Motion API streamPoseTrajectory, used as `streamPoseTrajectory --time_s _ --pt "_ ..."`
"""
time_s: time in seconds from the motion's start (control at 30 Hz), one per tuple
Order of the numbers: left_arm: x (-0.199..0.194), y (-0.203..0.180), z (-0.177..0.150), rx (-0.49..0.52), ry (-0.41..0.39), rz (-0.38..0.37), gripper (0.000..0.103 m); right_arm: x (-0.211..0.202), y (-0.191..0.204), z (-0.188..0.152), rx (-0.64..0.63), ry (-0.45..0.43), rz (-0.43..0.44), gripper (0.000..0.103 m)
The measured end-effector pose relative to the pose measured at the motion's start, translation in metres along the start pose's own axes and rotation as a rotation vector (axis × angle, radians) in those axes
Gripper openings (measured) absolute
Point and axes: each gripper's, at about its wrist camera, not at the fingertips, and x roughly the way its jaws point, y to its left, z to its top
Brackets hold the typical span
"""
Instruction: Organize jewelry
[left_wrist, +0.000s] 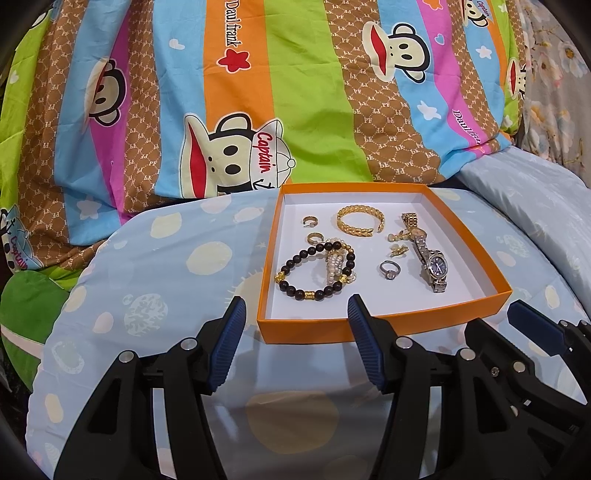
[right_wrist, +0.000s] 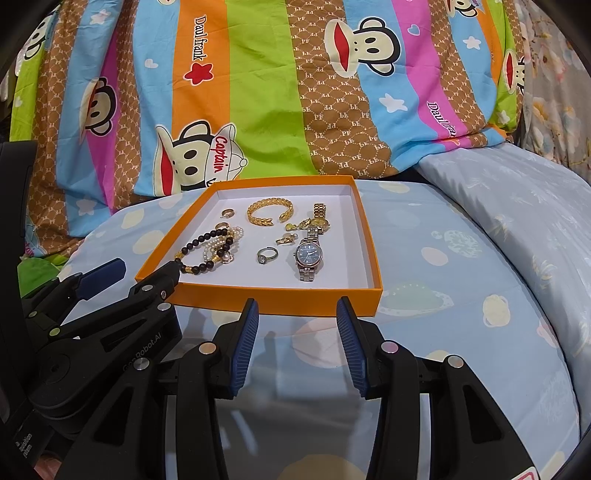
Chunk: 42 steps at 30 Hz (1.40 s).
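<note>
An orange box (left_wrist: 384, 325) with a white floor sits on a light blue patterned cushion; it also shows in the right wrist view (right_wrist: 280, 301). It holds a dark bead bracelet (left_wrist: 295, 286), a pearl bracelet (left_wrist: 334, 264), a gold cuff (left_wrist: 360, 221), a silver watch (left_wrist: 430, 264), a gold watch (left_wrist: 408, 220), a silver ring (left_wrist: 388, 270), two small rings (left_wrist: 308, 220) and gold earrings (left_wrist: 398, 250). My left gripper (left_wrist: 297, 306) is open and empty at the box's near edge. My right gripper (right_wrist: 295, 308) is open and empty at the same edge, to the right of the left one.
A bright striped monkey-print quilt (left_wrist: 258, 92) rises behind the box. A pale blue pillow (right_wrist: 517, 206) lies to the right. The right gripper shows at the lower right of the left wrist view (left_wrist: 535, 325); the left gripper shows at the lower left of the right wrist view (right_wrist: 103, 277).
</note>
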Motion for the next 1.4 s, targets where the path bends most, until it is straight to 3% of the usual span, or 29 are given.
streamPoseTrajectory --time_s 1.13,1.27,1.4 --pt "-0.0060 -0.0025 -0.0009 0.010 -0.043 0.034 0.058 -0.0018 -0.0056 0.0023 -0.004 -0.012 -0.010 0.044" --pt "-0.0052 -0.0004 -0.0013 -0.007 -0.039 0.053 0.071 -0.0024 -0.0047 0.0021 -0.004 -0.015 -0.006 0.044" --pt "-0.0050 0.0009 -0.0014 -0.011 -0.040 0.057 0.071 -0.0025 -0.0041 0.0039 -0.007 -0.016 -0.009 0.044"
